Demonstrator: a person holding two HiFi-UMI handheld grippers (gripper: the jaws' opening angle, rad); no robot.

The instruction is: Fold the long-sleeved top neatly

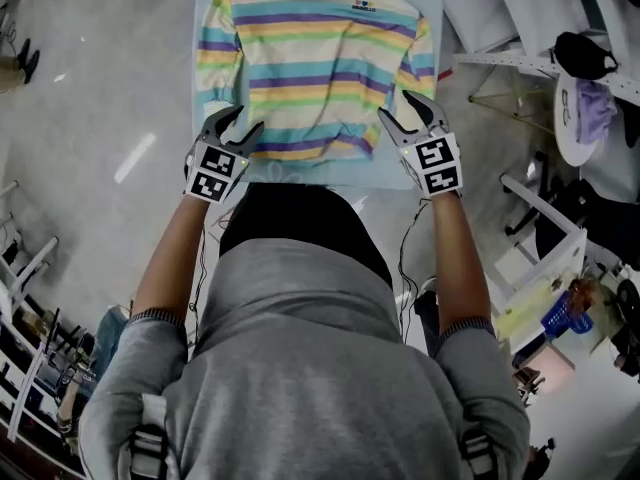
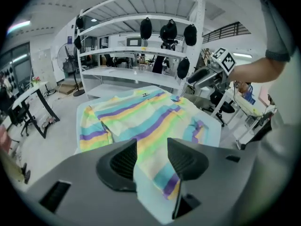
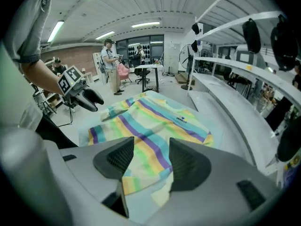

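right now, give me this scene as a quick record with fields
garment: pastel striped long-sleeved top, spread flat, front up, collar away from the person
surface: table with pale blue cover
left tongs: open, nothing gripped, by the hem's left corner
right tongs: open, nothing gripped, by the hem's right corner
folding: body not yet folded

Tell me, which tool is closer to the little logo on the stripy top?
Right. The right tool is by the hem corner of the top on the logo side; the left tool is by the opposite hem corner, farther away.
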